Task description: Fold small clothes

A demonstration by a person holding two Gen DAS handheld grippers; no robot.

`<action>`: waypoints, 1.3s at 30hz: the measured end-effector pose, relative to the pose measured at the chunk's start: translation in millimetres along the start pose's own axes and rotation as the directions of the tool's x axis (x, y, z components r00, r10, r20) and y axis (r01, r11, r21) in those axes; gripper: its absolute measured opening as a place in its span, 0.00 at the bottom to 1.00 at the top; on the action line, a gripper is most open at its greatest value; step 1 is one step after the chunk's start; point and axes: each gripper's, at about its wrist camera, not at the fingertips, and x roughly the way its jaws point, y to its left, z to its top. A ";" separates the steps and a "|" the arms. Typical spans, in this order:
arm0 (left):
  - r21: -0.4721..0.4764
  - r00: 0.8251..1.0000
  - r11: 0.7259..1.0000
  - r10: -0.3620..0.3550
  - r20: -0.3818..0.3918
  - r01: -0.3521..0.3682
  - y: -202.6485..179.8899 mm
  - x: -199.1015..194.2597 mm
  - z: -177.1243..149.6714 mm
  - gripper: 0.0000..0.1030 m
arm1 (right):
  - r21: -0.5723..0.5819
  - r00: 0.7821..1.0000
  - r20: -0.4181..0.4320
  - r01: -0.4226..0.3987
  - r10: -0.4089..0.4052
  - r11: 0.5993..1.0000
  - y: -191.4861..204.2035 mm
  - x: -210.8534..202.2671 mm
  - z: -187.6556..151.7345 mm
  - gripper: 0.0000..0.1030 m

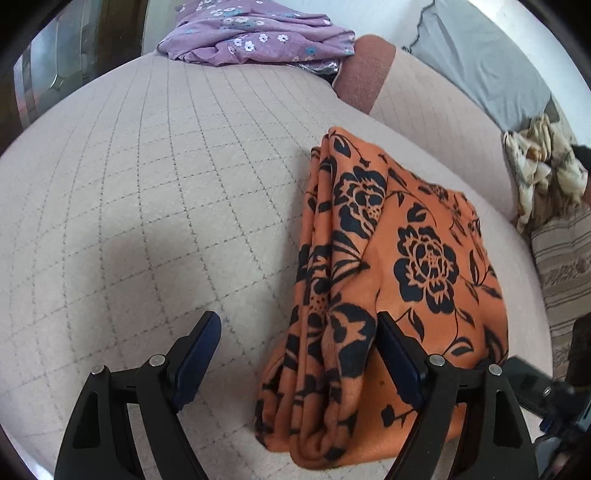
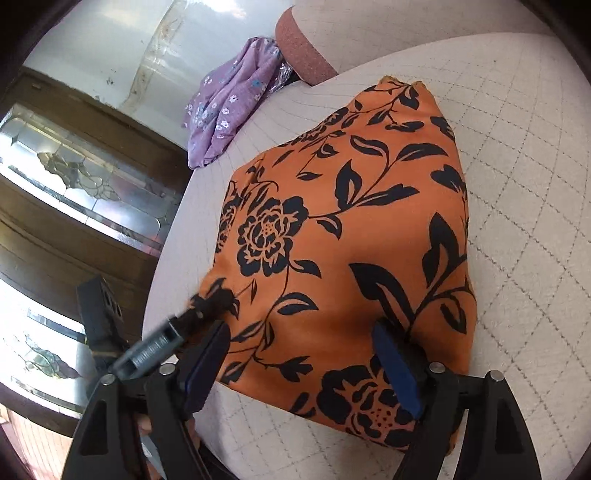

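Your left tongs [image 1: 299, 332] stand wide apart over the pale quilted cushion with its stitched diamond grid [image 1: 147, 192]; the left finger hangs above bare quilting, while the right finger overlaps the near part of the folded orange cloth printed with black flowers and leaves [image 1: 399, 258], and nothing is pinched between them. Your right tongs [image 2: 303, 343] are likewise spread wide, both blue pads over the near edge of that same orange cloth [image 2: 332, 221], with fabric showing in the gap, though no pad presses on it. The cloth lies in a thick folded bundle on the cushion. The left wrist view shows you its stacked folded edges along the left side, which the right wrist view hides; there you see the broad smooth top face instead. Only the right wrist view shows the left tongs' tip [image 2: 207, 310] at the cloth's left corner, blurred, so whether it touches the fabric cannot be told. It also shows the dark wooden cabinet with leaded glass panels [image 2: 74, 177]. Only the left wrist view shows the grey pillow [image 1: 480, 62] and the crumpled cream patterned cloth [image 1: 543, 170] at the far right. Both views show the rumpled purple cloth with small white flowers [image 1: 255, 33] well apart at the cushion's far end.
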 end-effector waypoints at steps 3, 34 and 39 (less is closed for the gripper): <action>-0.017 0.998 0.998 -0.066 0.015 0.066 -2.2 -18.3 5.2 0.75 | 0.005 1.000 -0.005 -0.026 0.026 1.000 -1.5 2.9 4.4 0.80; 0.104 0.999 0.995 0.011 0.039 -0.015 -16.3 -41.9 26.2 0.42 | -0.043 0.998 0.012 -0.057 0.058 0.997 -11.3 -8.2 -9.3 0.80; 0.028 0.995 0.999 0.035 -0.095 -0.033 12.0 -2.5 -6.0 0.45 | -0.030 1.000 -0.013 -0.025 0.024 0.999 -4.7 -6.3 -5.7 0.80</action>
